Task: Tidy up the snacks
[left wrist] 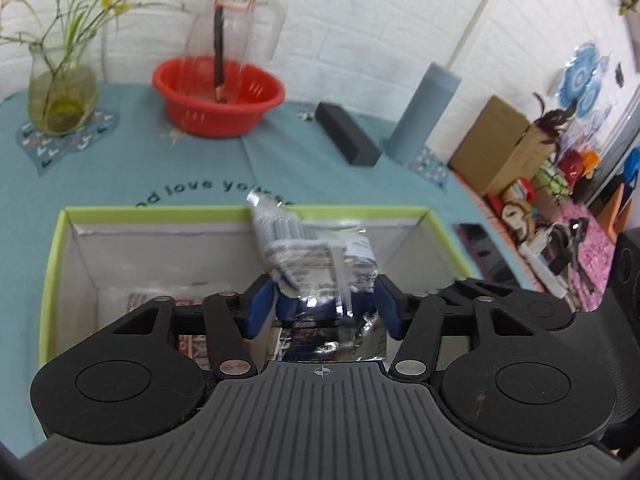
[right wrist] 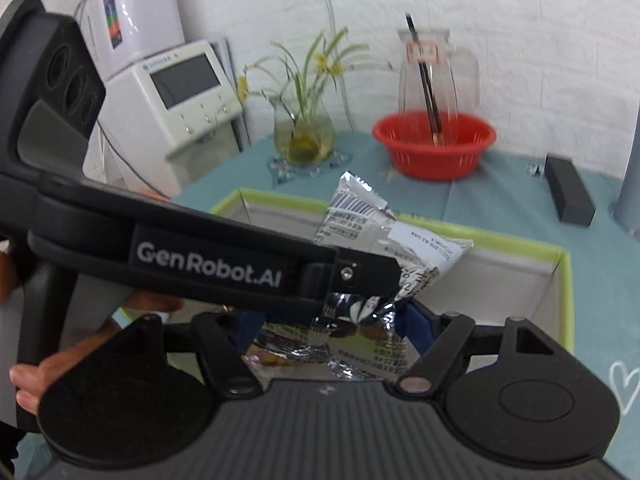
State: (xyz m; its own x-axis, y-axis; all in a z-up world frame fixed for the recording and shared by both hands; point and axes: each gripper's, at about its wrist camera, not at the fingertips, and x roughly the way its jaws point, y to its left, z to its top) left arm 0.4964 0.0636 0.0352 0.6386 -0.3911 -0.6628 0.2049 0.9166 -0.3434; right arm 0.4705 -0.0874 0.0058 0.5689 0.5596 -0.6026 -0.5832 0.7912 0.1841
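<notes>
My left gripper [left wrist: 324,300] is shut on a silver foil snack packet [left wrist: 316,252] and holds it above the green-rimmed cardboard box [left wrist: 52,248]. A red-and-white snack pack [left wrist: 160,300] lies on the box floor. In the right wrist view my right gripper [right wrist: 332,320] is shut on another silver snack packet [right wrist: 360,340], also over the box [right wrist: 564,280]. The left gripper's black body [right wrist: 200,256] crosses that view, with its packet [right wrist: 360,216] sticking up beyond it.
On the teal tablecloth [left wrist: 200,168] behind the box stand a red colander [left wrist: 218,98] with a glass jug [left wrist: 236,24], a plant vase [left wrist: 62,92], a black case [left wrist: 346,134] and a grey-blue cylinder [left wrist: 424,114]. A white appliance [right wrist: 176,96] stands left of the table.
</notes>
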